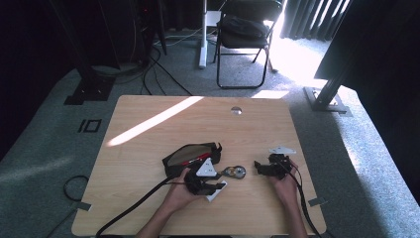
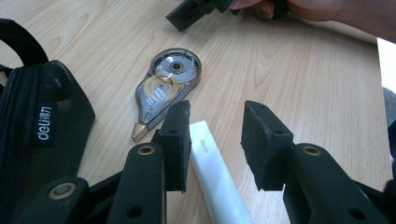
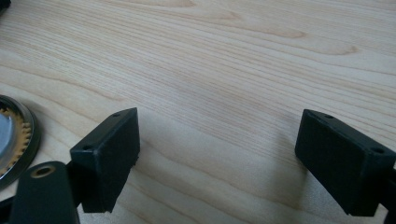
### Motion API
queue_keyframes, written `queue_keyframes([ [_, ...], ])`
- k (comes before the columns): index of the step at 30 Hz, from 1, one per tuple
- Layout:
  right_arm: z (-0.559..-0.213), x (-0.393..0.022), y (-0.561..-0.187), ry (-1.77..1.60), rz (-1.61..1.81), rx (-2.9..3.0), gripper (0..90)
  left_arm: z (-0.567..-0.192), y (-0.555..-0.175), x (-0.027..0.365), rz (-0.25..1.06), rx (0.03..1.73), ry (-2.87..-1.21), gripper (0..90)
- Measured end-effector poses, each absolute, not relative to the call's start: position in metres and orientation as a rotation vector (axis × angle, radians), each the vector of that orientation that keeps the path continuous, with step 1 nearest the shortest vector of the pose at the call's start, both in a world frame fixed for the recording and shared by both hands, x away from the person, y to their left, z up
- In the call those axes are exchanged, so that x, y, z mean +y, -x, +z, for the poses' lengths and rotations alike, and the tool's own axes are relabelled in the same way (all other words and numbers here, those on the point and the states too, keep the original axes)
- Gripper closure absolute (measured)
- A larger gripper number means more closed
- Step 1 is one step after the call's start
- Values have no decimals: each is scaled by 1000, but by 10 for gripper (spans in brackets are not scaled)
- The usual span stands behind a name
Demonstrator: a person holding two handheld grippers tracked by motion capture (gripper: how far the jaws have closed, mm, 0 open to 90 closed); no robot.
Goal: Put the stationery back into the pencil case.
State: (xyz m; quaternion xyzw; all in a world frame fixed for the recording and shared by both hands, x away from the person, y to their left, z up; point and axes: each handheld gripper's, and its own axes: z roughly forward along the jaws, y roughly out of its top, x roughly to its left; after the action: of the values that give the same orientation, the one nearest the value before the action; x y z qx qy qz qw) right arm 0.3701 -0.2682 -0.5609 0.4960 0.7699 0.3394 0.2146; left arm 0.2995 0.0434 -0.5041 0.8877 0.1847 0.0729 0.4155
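A white tube-shaped stick (image 2: pixel 217 186) lies on the wooden table between the jaws of my left gripper (image 2: pixel 217 142). It runs close along the left pad (image 2: pixel 177 140), and a wide gap separates it from the right pad, so the gripper is open. In the high view the left gripper (image 1: pixel 215 185) sits over the stick (image 1: pixel 218 192). A clear correction tape roller (image 2: pixel 164 86) lies just beyond. My right gripper (image 3: pixel 217 154) stands wide open over bare wood, with the roller's edge (image 3: pixel 11 140) at its left.
A black mesh pencil pouch (image 1: pixel 190 154) lies open to the left of my left gripper, its label (image 2: pixel 44 123) toward me. The roller (image 1: pixel 234 172) lies between the two grippers. A folding chair (image 1: pixel 245 34) and cables stand beyond the table (image 1: pixel 148 124).
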Motion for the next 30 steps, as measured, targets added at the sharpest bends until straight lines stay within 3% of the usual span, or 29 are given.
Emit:
queue_keyframes([
  [30, -561, -268, -370, -1376, 941, 2136, 138, -532, -300, 34, 163, 507, -2312, 592],
])
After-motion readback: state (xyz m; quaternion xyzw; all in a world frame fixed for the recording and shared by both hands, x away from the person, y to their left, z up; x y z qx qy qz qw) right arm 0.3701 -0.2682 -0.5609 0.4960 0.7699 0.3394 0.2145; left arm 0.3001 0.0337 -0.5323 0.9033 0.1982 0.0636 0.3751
